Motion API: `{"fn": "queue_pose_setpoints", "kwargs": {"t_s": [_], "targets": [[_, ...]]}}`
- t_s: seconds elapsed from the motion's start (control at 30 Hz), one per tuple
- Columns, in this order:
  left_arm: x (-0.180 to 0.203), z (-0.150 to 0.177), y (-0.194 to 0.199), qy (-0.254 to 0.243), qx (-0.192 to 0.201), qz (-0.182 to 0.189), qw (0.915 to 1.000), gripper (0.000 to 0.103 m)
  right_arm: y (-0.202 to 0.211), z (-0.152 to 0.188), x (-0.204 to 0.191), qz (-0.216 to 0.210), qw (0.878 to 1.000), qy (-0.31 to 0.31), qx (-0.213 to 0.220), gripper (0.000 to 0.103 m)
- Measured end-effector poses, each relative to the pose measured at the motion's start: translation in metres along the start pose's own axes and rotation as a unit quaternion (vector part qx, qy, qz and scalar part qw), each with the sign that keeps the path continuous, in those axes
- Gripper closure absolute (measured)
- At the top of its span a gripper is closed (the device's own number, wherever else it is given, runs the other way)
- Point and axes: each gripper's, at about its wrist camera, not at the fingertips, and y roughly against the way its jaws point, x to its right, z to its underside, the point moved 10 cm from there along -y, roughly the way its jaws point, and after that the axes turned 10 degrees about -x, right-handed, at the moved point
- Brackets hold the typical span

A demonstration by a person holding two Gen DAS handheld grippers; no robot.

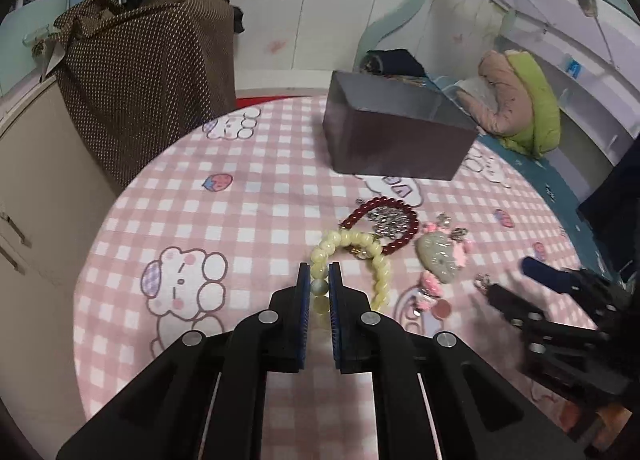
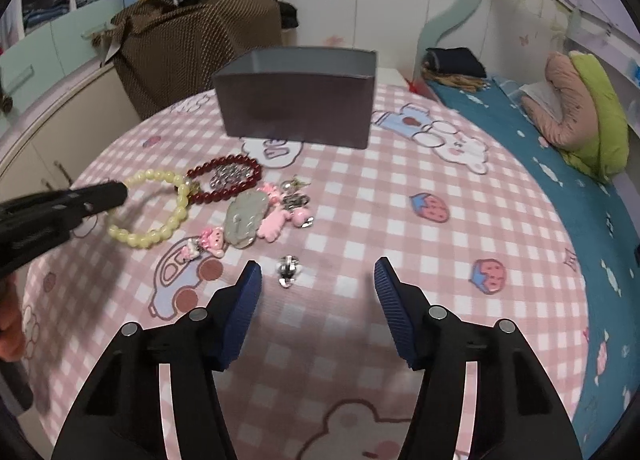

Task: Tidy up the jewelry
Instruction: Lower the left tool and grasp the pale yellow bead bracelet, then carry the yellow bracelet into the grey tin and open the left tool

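L gripper (image 1: 319, 274) pinched on yellow beads (image 1: 352, 244), loop on cloth by red beads (image 1: 384, 226) | R gripper (image 2: 318, 274) wide open over a clip (image 2: 289, 269) | risk: we lift, loop maybe snags red strand, drags charms (image 2: 256, 220) | box (image 1: 396, 132) behind, apart

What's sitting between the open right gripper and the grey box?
In the right wrist view, a small silver charm lies just ahead of the right gripper; beyond it, bare checked cloth reaches the grey box.
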Motion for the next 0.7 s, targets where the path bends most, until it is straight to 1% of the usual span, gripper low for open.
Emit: {"fn": "queue_pose_setpoints", "kwargs": {"t_s": [0.03, 0.1, 0.13, 0.17, 0.2, 0.23, 0.33, 0.5, 0.57, 0.63, 0.7], "targets": [[0.001, 0.0, 0.006, 0.0, 0.005, 0.004, 1.0, 0.095, -0.001, 0.0, -0.002, -0.002, 1.0, 0.002, 0.0, 0.05], [0.002, 0.001, 0.012, -0.001, 0.008, 0.013, 0.9999, 0.095, -0.006, 0.0, -0.008, -0.003, 1.0, 0.012, -0.007, 0.059], [0.002, 0.002, 0.014, 0.001, 0.009, 0.016, 0.9998, 0.095, -0.008, 0.001, -0.01, -0.004, 1.0, 0.016, -0.01, 0.066], [0.002, 0.001, 0.016, -0.001, 0.011, 0.017, 0.9998, 0.095, -0.011, 0.002, -0.012, -0.005, 1.0, 0.021, -0.016, 0.07], [0.002, 0.001, 0.018, -0.002, 0.012, 0.018, 0.9998, 0.095, -0.011, 0.002, -0.013, -0.006, 1.0, 0.022, -0.011, 0.072], [0.001, 0.002, 0.019, -0.002, 0.012, 0.02, 0.9997, 0.095, -0.011, 0.001, -0.015, -0.007, 1.0, 0.025, -0.012, 0.078], [0.003, 0.003, 0.029, 0.0, 0.015, 0.041, 0.9991, 0.095, -0.011, 0.002, -0.022, -0.019, 0.999, 0.037, -0.013, 0.092], [0.006, -0.002, 0.039, -0.003, 0.021, 0.056, 0.9982, 0.095, -0.012, -0.001, -0.02, -0.036, 0.999, 0.027, -0.016, 0.093], [0.009, -0.007, 0.044, -0.003, 0.024, 0.063, 0.9977, 0.095, -0.006, -0.003, -0.015, -0.04, 0.999, 0.018, -0.01, 0.093], [0.013, -0.014, 0.049, -0.008, 0.029, 0.066, 0.9974, 0.095, 0.004, -0.011, -0.01, -0.055, 0.998, 0.004, 0.002, 0.093], [0.02, -0.027, 0.055, -0.015, 0.037, 0.074, 0.9965, 0.095, 0.015, -0.022, -0.006, -0.066, 0.998, -0.004, 0.015, 0.093]]}}
